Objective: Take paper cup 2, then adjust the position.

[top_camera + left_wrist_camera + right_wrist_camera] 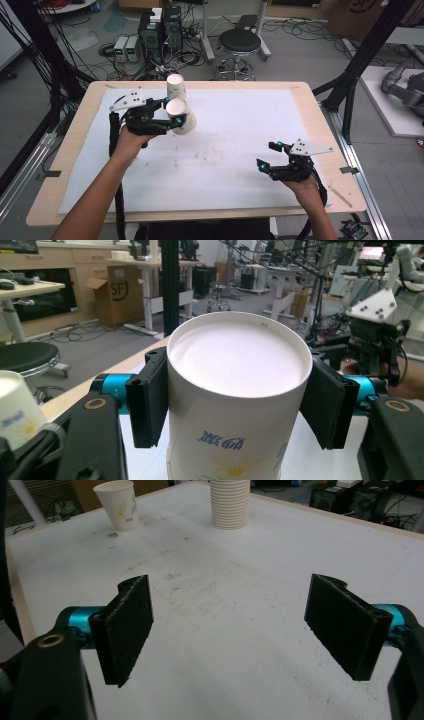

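Overhead, a light wooden surface [310, 107] covered by a white sheet [240, 150] with faint stains near its middle. Left gripper [172, 120] at far left of the surface is clamped on a paper cup [181, 116], held tipped so its white base faces the camera; in the left gripper view both black pads press the cup's sides, blue print and a flower on its wall. Second paper cup [176, 86] just beyond the held one, near the far edge, upright and upside down. Right gripper [266, 155] at near right, low over the sheet, jaws wide apart with nothing between them; its view looks across the sheet to a ribbed white stack of cups [230, 502] and a single printed cup [118, 503] standing mouth-up beside it. Room: grey floor, black round stool [240, 42] beyond the far edge, computer towers [160, 27] and tangled cables at far left, black frame posts [367, 55] on the right, cardboard boxes at the back.
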A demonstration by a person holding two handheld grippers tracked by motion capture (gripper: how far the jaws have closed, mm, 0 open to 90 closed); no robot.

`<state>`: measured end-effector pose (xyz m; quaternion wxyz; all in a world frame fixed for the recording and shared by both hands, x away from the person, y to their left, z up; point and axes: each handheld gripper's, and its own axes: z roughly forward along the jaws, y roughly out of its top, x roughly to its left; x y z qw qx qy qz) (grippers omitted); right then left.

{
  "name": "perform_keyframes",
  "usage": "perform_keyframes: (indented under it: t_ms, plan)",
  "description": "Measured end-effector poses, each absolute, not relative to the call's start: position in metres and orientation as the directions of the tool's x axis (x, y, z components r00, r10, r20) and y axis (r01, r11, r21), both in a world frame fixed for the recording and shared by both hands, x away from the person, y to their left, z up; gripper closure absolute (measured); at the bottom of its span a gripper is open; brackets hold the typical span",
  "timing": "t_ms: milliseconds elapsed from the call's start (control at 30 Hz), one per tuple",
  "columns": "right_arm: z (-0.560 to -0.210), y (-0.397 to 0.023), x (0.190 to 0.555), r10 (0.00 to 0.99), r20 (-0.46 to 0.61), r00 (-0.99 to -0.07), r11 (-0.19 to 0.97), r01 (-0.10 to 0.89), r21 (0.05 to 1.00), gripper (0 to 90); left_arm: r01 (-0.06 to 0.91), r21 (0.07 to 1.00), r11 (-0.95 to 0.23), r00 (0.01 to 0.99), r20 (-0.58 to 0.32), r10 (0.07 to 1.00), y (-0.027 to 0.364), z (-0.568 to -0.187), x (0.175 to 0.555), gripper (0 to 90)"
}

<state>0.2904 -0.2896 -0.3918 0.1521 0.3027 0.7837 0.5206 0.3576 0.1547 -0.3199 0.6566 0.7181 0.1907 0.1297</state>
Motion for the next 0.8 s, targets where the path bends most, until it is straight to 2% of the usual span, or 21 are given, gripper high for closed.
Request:
perform_keyframes:
  t_ms: [400,800]
  plan:
    - [-0.393,-0.282,0.290,0.582,0.071,-0.810,0.306,0.299,0.904,19.8,0.120,0.984,-0.131,0.931,-0.065,0.359,0.131,-0.346,0.344,34.8]
    - [-0.386,-0.275,0.286,0.547,0.068,-0.835,0.307,0.275,0.911,19.9,0.126,0.984,-0.124,0.948,-0.082,0.307,0.114,-0.352,0.339,34.7]
